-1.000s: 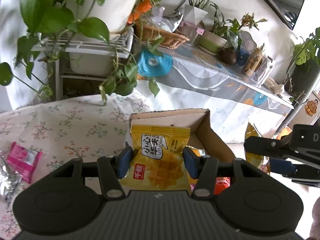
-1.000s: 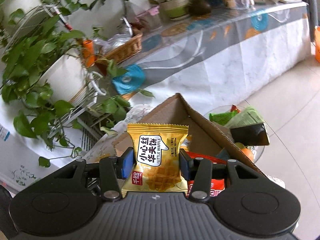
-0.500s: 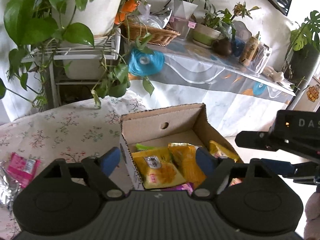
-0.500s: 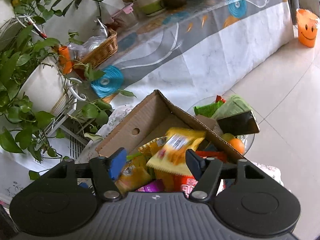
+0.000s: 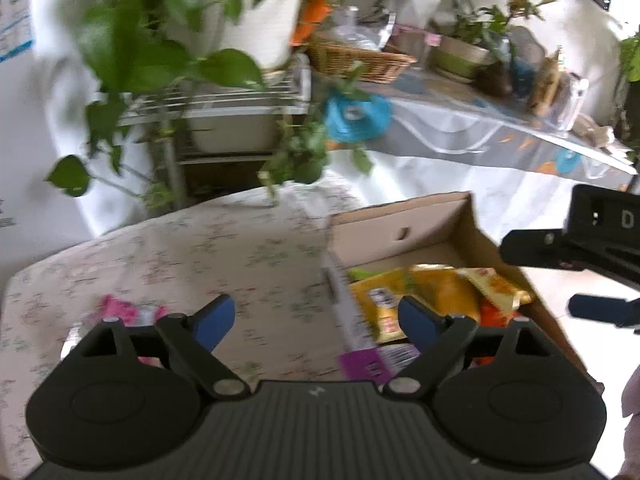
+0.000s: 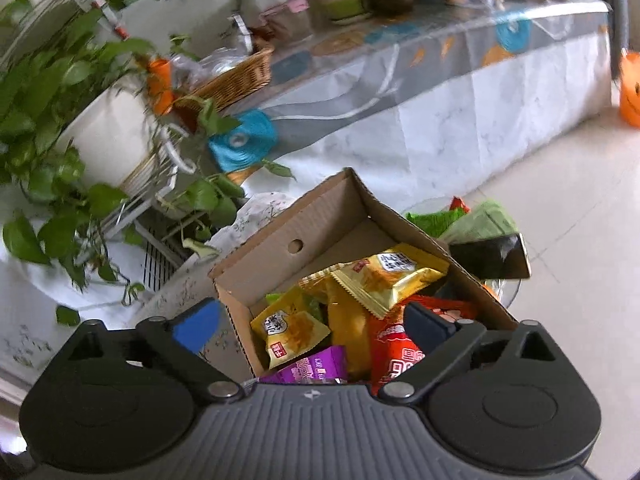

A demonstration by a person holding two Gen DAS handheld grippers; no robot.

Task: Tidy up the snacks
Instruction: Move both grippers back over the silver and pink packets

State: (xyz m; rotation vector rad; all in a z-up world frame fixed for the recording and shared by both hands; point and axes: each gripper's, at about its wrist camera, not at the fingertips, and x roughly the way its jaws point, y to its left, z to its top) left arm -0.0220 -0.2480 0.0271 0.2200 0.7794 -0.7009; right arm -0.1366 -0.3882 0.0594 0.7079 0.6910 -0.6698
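Floral tablecloth (image 5: 224, 248) covers the table, and both grippers hover over it pointing down. Left gripper (image 5: 316, 318) has just been opening; its blue pads are spread wide with nothing between them, sitting over the left wall of the cardboard box (image 6: 320, 220). Right gripper (image 6: 316, 320) has also just been opening and stands wide, empty, right above the box. Inside the box there's a heap of snacks: 2 yellow waffle packets (image 6: 384, 276), a red packet (image 6: 396, 356), a purple one (image 6: 312, 366). A pink packet (image 5: 124, 310) lies on the cloth left of the box. Further back, potted plants (image 5: 168, 40), a wicker basket (image 5: 360, 60) and a long side table (image 6: 460, 92).
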